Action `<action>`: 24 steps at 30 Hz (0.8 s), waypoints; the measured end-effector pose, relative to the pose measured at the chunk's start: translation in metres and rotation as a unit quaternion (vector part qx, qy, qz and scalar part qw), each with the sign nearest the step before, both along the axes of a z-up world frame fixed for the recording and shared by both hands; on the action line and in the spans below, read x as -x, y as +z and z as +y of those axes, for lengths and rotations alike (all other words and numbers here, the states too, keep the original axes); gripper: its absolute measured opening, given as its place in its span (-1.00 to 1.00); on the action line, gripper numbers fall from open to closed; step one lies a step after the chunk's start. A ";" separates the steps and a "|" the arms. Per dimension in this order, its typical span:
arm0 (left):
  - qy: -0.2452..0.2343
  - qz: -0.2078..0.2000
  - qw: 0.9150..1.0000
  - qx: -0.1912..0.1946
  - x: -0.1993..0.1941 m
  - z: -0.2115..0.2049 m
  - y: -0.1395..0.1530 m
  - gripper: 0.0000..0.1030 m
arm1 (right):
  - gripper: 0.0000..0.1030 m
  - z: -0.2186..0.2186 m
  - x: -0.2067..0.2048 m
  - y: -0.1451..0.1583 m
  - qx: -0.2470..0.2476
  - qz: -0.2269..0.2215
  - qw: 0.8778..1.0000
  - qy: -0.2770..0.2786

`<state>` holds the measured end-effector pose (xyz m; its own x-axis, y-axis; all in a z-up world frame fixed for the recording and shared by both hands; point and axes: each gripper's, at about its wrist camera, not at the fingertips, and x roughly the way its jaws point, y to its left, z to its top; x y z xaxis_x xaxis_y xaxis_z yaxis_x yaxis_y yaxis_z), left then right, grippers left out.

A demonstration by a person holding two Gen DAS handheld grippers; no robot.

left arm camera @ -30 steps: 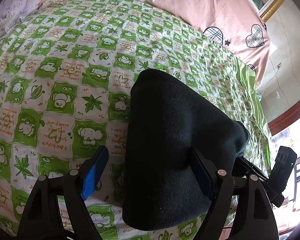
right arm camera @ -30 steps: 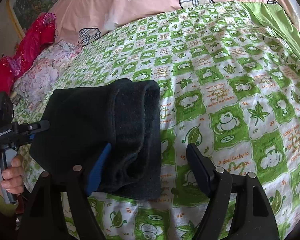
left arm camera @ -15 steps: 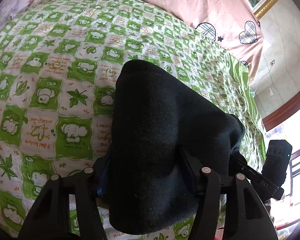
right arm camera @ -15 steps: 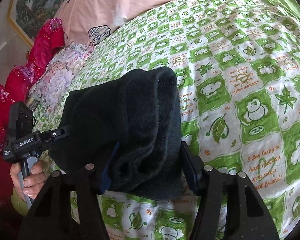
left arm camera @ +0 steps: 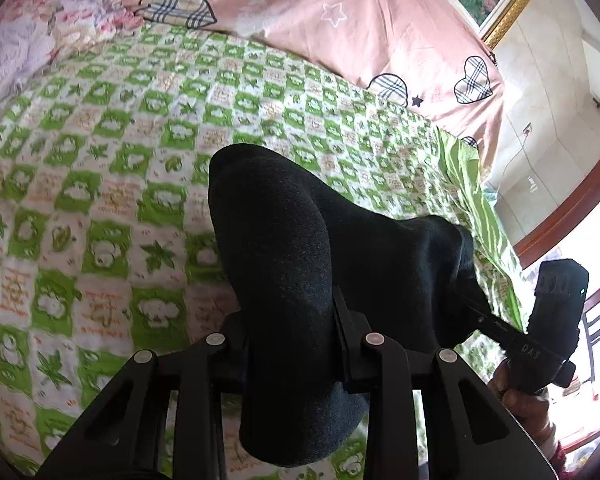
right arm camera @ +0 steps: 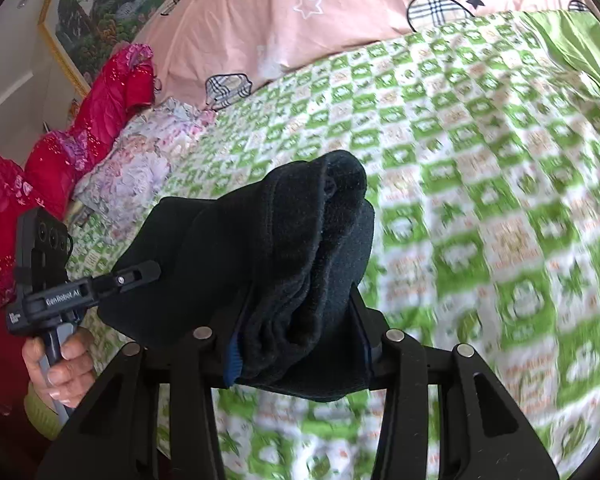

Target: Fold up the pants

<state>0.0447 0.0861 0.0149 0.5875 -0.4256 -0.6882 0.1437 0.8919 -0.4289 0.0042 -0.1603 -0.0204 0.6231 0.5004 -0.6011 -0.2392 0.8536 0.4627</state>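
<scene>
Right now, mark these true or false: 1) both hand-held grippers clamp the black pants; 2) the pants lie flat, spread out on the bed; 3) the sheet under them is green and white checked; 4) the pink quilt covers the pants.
1) True: the left hand-held gripper and the right hand-held gripper, jaws just closed in, each pinch the black pants.
2) False: they are bunched into a thick fold, gripped at both ends.
3) True: the checked sheet lies beneath.
4) False: the pink quilt lies farther back, clear of the pants.
</scene>
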 end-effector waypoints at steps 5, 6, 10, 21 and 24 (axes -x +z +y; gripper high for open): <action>0.025 -0.018 0.999 -0.018 -0.018 0.016 0.013 -0.40 | -0.14 0.019 -0.030 0.012 0.000 -0.021 1.000 0.016; 0.030 -0.021 0.999 -0.019 -0.024 0.021 0.015 -0.40 | -0.14 0.023 -0.037 0.014 0.000 -0.023 1.000 0.017; 0.051 -0.027 0.998 -0.029 -0.048 0.037 0.020 -0.40 | -0.14 0.041 -0.070 0.018 0.005 -0.029 0.999 0.028; 0.075 -0.004 0.996 -0.041 -0.085 0.060 -0.001 -0.40 | -0.13 0.061 -0.115 -0.005 0.015 0.004 0.999 0.042; 0.076 0.002 0.996 -0.036 -0.085 0.062 -0.008 -0.35 | -0.11 0.058 -0.117 -0.011 0.012 0.011 0.999 0.044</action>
